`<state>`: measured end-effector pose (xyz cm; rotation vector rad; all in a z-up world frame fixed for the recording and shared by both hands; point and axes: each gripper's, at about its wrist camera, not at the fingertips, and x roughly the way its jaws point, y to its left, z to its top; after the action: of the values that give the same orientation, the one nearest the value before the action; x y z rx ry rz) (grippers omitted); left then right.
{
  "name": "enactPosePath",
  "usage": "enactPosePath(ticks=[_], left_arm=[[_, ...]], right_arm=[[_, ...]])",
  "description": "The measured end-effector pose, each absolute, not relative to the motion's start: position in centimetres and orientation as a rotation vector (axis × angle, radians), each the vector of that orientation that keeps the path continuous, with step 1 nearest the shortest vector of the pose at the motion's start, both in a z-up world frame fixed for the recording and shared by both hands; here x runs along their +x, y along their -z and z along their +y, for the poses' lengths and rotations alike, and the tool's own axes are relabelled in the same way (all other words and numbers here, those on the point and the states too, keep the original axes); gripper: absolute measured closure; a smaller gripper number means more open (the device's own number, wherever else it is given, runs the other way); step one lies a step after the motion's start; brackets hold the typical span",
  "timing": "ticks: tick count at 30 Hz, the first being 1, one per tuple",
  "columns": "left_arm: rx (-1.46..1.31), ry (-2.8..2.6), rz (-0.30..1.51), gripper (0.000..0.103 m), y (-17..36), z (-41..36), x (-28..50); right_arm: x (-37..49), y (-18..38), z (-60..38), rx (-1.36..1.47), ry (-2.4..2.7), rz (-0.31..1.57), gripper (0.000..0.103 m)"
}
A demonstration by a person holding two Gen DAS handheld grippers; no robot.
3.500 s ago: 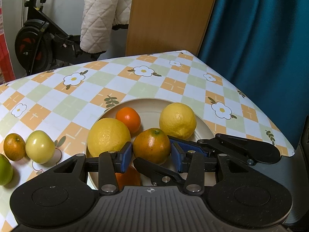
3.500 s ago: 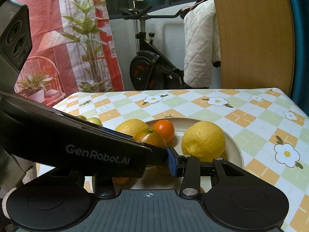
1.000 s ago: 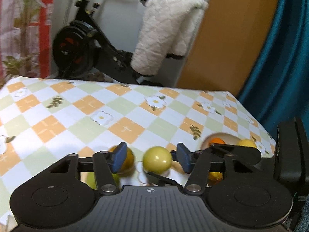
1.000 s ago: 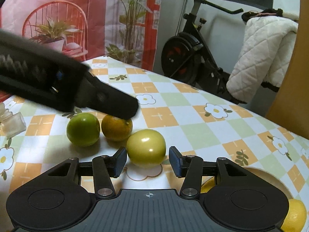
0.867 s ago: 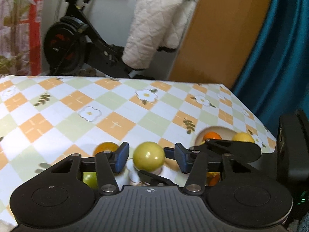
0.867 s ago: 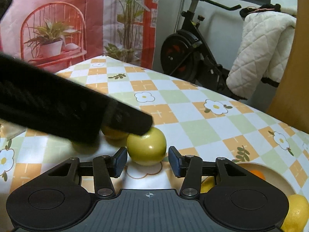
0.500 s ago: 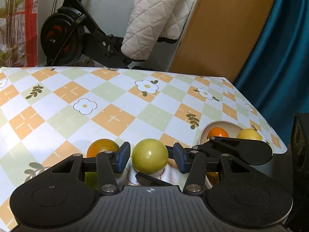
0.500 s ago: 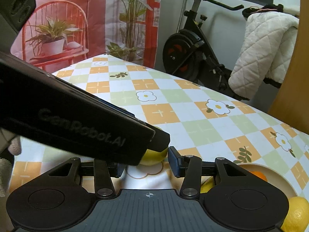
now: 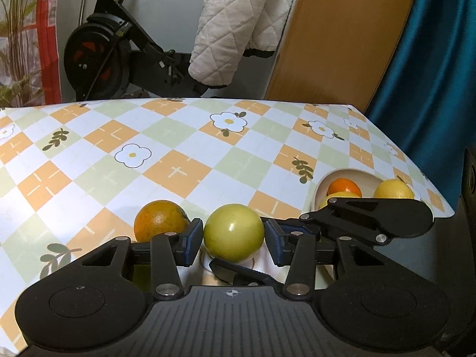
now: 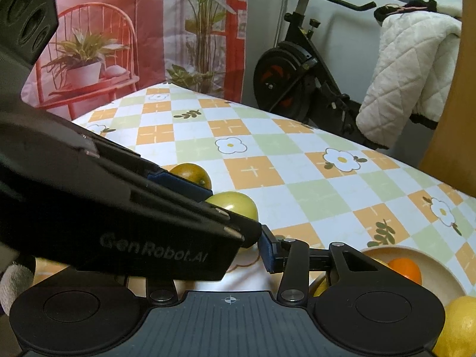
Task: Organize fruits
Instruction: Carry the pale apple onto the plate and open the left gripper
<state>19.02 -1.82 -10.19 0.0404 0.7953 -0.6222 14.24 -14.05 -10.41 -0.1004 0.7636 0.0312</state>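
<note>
A yellow-green round fruit (image 9: 233, 232) sits on the checked tablecloth between the blue pads of my left gripper (image 9: 233, 239), which is open around it with small gaps on both sides. An orange (image 9: 160, 220) lies just left of it. The same green fruit (image 10: 235, 203) and orange (image 10: 192, 174) show in the right wrist view, half hidden by the left gripper's body (image 10: 119, 214). My right gripper (image 10: 226, 251) is open below the left one; only its right finger shows. A cream plate (image 9: 342, 175) at the right holds an orange (image 9: 343, 186) and lemons (image 9: 392, 189).
The table's right edge (image 9: 416, 160) is close to the plate, with a teal curtain (image 9: 431, 59) beyond. An exercise bike (image 9: 113, 59) with a white quilted jacket (image 9: 238, 26) and a wooden panel (image 9: 339, 35) stand behind the table.
Both grippers left the plate and swung left to the loose fruits. In the last second my left gripper closed in around the green fruit, crossing over the right gripper's view.
</note>
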Motion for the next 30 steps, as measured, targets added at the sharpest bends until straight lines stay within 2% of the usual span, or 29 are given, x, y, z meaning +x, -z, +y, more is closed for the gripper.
enactPosePath(ticks=[20,30], left_arm=[[0.078,0.59,0.692,0.055,6.8,-1.9,13.9],[0.097,0.644,0.654,0.055,5.2,-4.5,11.9]], right_arm=[[9.1,7.6,-13.2,-0.091,-0.064,0.643,0.063],[5.7,5.7,-15.3,-0.066,-0.013,0.579,0.063]])
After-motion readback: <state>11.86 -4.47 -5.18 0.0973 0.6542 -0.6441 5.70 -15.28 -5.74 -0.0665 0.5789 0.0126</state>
